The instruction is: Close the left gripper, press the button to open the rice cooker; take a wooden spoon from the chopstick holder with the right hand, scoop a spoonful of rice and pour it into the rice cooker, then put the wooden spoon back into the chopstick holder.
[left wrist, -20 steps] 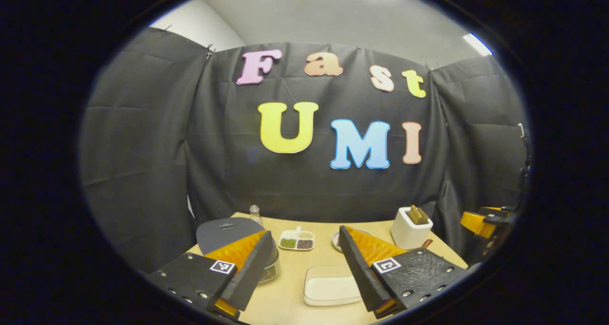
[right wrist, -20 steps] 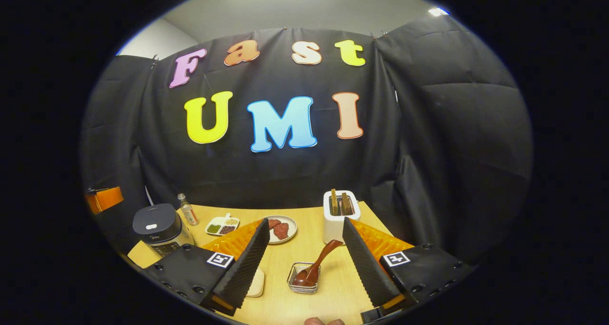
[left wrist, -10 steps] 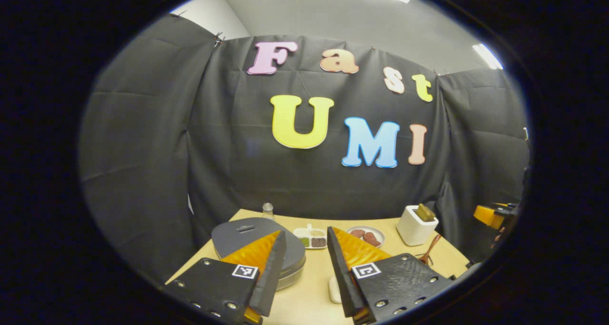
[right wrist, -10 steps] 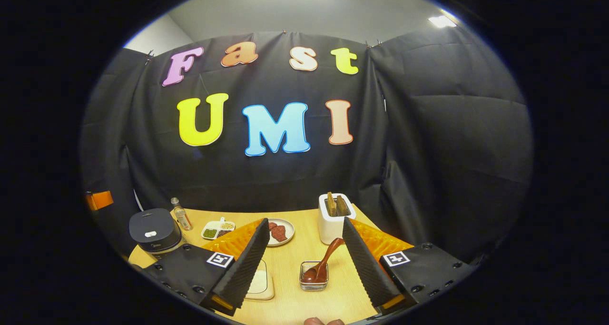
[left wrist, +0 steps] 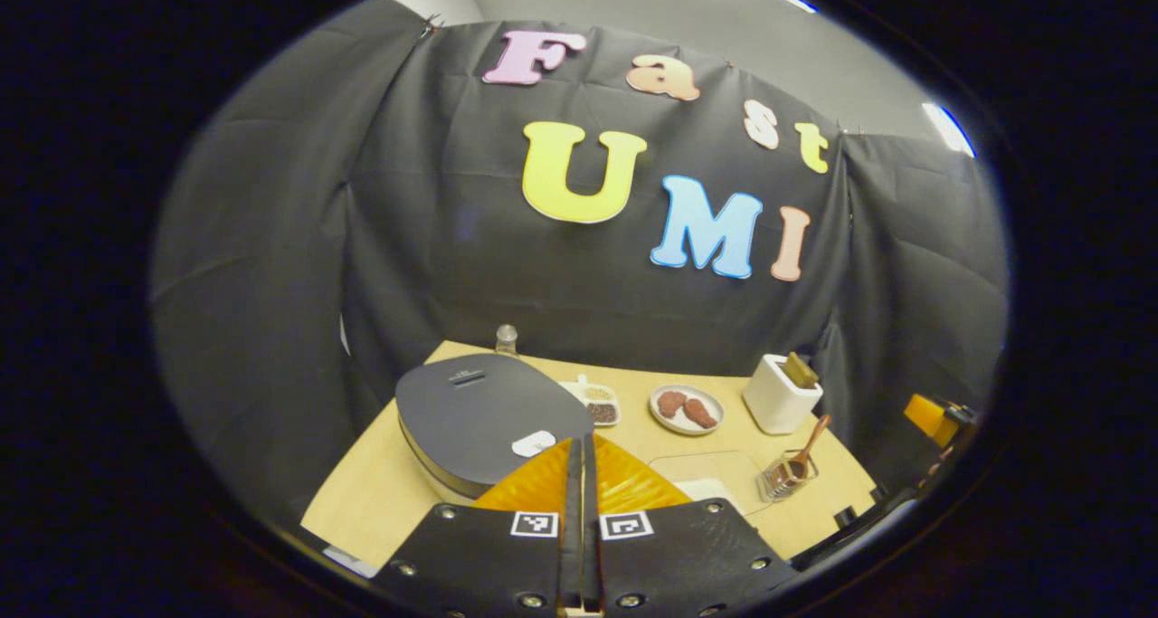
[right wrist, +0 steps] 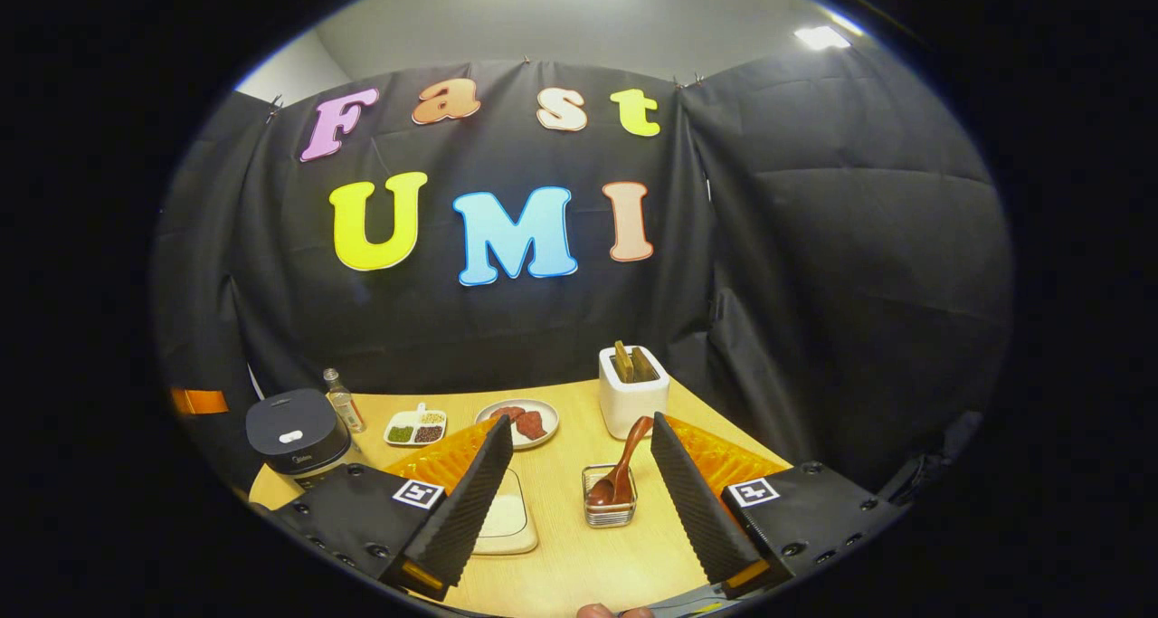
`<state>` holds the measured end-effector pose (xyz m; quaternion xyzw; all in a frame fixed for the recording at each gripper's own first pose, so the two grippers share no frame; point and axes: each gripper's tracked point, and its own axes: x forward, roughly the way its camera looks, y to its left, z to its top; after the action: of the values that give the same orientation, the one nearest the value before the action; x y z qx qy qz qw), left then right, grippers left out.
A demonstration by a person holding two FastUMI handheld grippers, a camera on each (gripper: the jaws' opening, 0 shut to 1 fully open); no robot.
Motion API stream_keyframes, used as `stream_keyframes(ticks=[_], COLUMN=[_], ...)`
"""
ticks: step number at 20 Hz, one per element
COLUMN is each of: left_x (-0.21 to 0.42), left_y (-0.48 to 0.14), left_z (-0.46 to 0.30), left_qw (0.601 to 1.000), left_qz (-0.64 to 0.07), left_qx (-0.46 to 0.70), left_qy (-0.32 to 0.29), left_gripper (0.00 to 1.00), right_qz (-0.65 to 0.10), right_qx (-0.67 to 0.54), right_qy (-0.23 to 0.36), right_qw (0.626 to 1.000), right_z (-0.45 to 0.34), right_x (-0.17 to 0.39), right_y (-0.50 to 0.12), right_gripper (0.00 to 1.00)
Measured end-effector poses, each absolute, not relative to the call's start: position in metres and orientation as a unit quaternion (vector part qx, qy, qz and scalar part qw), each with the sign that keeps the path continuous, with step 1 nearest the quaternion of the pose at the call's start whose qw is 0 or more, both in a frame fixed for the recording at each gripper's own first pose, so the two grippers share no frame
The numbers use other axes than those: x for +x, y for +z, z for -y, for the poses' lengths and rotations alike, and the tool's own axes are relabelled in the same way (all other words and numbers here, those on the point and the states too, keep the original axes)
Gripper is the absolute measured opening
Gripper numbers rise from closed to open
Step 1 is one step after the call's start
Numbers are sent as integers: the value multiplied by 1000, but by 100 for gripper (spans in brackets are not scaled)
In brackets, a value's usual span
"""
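Now we note the left gripper [left wrist: 580, 455] pinched closed just short of the rice cooker [left wrist: 484, 414] lid button [left wrist: 533, 443] (stiff plastic, press squarely), right gripper [right wrist: 579, 460] wide.

Tray [right wrist: 511, 520] partly hidden; contents perhaps rice

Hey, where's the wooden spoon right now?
In the right gripper view, the wooden spoon stands in the wire holder, just before the white box.
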<state>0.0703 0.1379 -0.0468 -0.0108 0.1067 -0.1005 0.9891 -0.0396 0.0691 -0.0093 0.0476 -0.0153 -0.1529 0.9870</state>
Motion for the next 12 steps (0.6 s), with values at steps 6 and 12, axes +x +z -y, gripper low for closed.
stream_keyframes(ticks=[6, 12], left_x=[109, 166], left_y=[-49, -77], left_z=[-155, -168], left_qw=[983, 970], left_qz=[-137, -208], left_qx=[10, -9], left_qy=[-122, -127], left_gripper=[1, 1], right_qz=[14, 16], right_qx=[47, 47], right_qy=[-158, -168], right_qw=[986, 985], right_z=[-73, -76], right_x=[-48, -71], right_y=[-14, -24], right_gripper=[98, 98])
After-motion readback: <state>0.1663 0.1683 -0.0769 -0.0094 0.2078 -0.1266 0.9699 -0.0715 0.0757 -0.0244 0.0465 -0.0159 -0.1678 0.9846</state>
